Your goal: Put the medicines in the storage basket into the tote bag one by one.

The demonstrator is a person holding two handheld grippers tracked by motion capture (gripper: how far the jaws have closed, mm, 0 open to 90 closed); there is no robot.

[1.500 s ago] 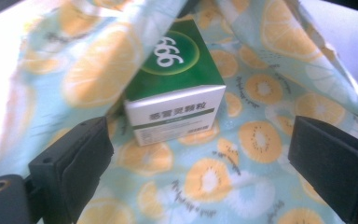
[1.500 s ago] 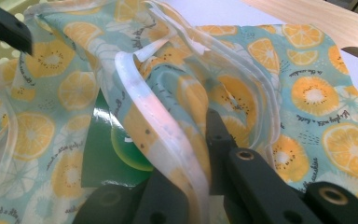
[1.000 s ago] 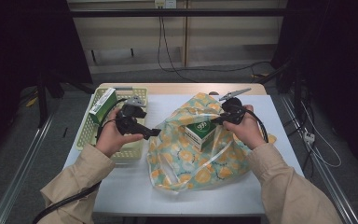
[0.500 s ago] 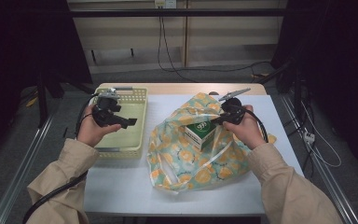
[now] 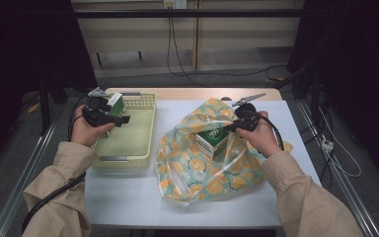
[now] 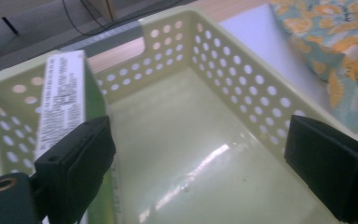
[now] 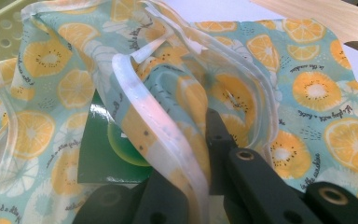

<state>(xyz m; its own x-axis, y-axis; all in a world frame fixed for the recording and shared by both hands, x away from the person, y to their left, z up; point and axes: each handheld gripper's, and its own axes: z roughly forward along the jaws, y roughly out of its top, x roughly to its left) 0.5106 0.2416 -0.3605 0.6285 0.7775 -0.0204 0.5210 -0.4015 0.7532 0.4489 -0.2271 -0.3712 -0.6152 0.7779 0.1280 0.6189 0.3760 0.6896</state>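
Right gripper pinching bag rim; left gripper open over basket

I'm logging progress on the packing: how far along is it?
Done: one green box lies in the orange-print bag. In hand: the right tool pinches the bag's rim open; the left tool, open, hangs over the basket beside a second box. Left: grip that box and bag it.

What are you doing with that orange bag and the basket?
A person is packing boxes into the fruit-print bag. The right gripper is pinched shut on the bag's rim, holding it open with one green box inside. The left gripper, jaws open, is at another green box standing in the basket.
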